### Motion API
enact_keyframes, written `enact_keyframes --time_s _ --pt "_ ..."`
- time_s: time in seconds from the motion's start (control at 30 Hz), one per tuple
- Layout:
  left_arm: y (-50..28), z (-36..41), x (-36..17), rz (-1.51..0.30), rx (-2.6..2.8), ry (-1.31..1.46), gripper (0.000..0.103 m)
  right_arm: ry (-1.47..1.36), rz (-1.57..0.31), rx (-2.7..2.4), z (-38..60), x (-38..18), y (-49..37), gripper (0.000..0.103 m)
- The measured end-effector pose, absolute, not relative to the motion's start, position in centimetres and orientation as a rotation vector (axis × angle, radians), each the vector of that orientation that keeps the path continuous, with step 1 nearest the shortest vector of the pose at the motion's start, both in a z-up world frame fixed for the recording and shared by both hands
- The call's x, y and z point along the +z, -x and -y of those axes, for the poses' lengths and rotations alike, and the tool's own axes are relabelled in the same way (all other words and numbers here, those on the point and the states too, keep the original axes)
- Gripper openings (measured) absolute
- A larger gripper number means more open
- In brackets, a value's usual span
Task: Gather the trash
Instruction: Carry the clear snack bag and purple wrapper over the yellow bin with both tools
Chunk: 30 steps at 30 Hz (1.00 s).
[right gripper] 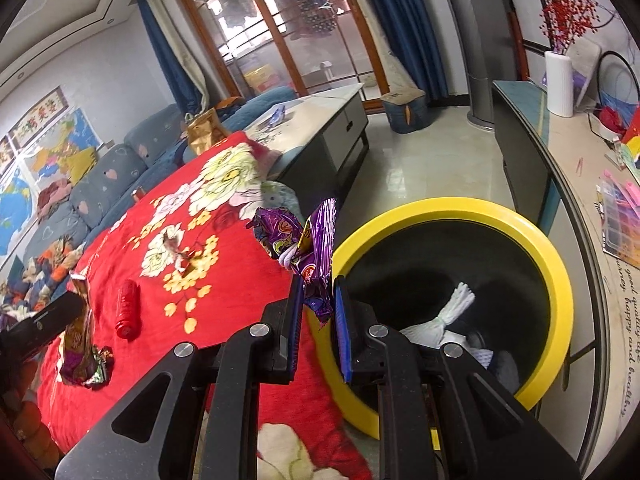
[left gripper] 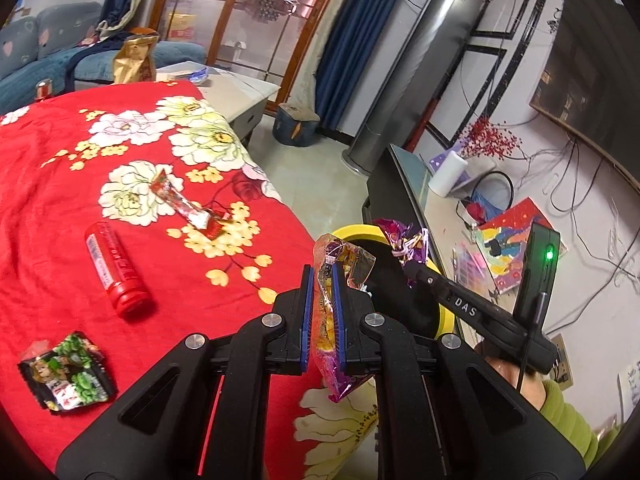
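My left gripper [left gripper: 321,276] is shut on a crinkled purple and yellow snack wrapper [left gripper: 332,312] at the right edge of the red flowered cloth [left gripper: 48,216]. My right gripper [right gripper: 318,286] is shut on a purple wrapper [right gripper: 308,248] at the left rim of the yellow-rimmed black bin [right gripper: 452,208]; both also show in the left wrist view, the wrapper [left gripper: 404,240] over the bin [left gripper: 352,232]. On the cloth lie a red tube [left gripper: 116,270], a red and silver wrapper [left gripper: 184,206] and a green and black packet [left gripper: 66,376].
White trash [right gripper: 444,316] lies inside the bin. A dark low cabinet [right gripper: 520,152] with a white vase [right gripper: 560,84] and clutter stands right of the bin. A grey coffee table [right gripper: 320,128] and a blue sofa [right gripper: 108,176] lie beyond the cloth.
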State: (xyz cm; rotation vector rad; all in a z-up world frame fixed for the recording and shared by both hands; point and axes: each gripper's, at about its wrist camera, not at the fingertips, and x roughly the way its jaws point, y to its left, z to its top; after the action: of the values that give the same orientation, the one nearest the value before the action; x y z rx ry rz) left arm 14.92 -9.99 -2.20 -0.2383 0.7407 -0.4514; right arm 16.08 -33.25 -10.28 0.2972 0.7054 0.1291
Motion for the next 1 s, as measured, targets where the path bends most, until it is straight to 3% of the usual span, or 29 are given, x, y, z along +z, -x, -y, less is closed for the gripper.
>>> enact_keyframes --time_s 1.0 --pt "-14.0 18.2 -4.5 -0.787 -0.588 0.079 0.005 -0.369 -0.697 0.029 38.8 -11.0 -15.7 0.015"
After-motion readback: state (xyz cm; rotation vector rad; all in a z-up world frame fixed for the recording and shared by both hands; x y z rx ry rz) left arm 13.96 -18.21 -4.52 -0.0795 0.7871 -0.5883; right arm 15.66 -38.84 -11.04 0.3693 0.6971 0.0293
